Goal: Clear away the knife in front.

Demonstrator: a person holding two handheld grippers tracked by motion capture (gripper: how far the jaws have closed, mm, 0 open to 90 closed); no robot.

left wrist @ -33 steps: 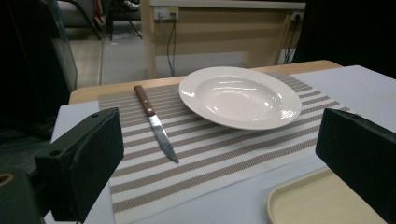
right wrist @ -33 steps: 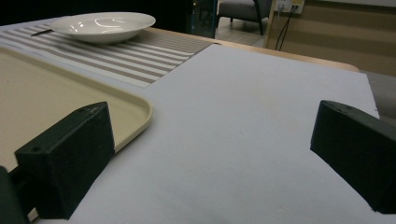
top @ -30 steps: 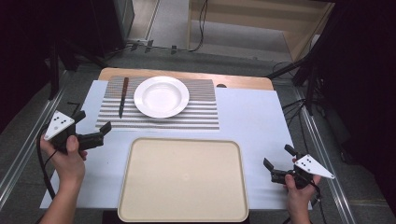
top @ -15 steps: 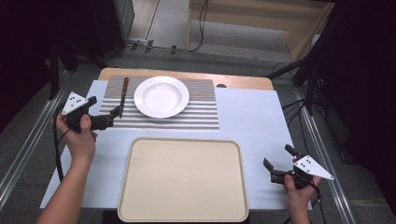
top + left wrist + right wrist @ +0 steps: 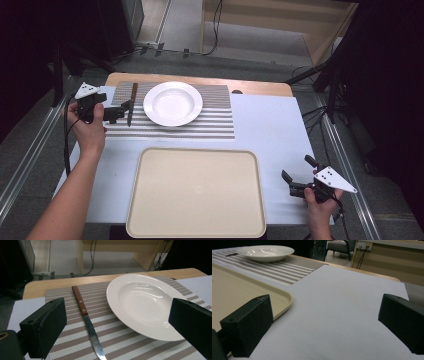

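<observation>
Knife (image 5: 86, 320) lying beside plate (image 5: 146, 303) on striped mat (image 5: 220, 117), between parted jaws of left gripper (image 5: 120, 111), newly arrived; right gripper (image 5: 297, 181) unmoved, jaws apart, beside tray (image 5: 195, 192).

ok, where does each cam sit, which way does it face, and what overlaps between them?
High view: above the person's side, looking forward and down on the tray; both forearms, left gripper and right gripper show.
Left gripper view: low over the striped mat, facing knife and plate between its open jaws.
Right gripper view: low over the white sheet, open jaws, tray corner at left.
Shared: the plate shows in all three.
</observation>
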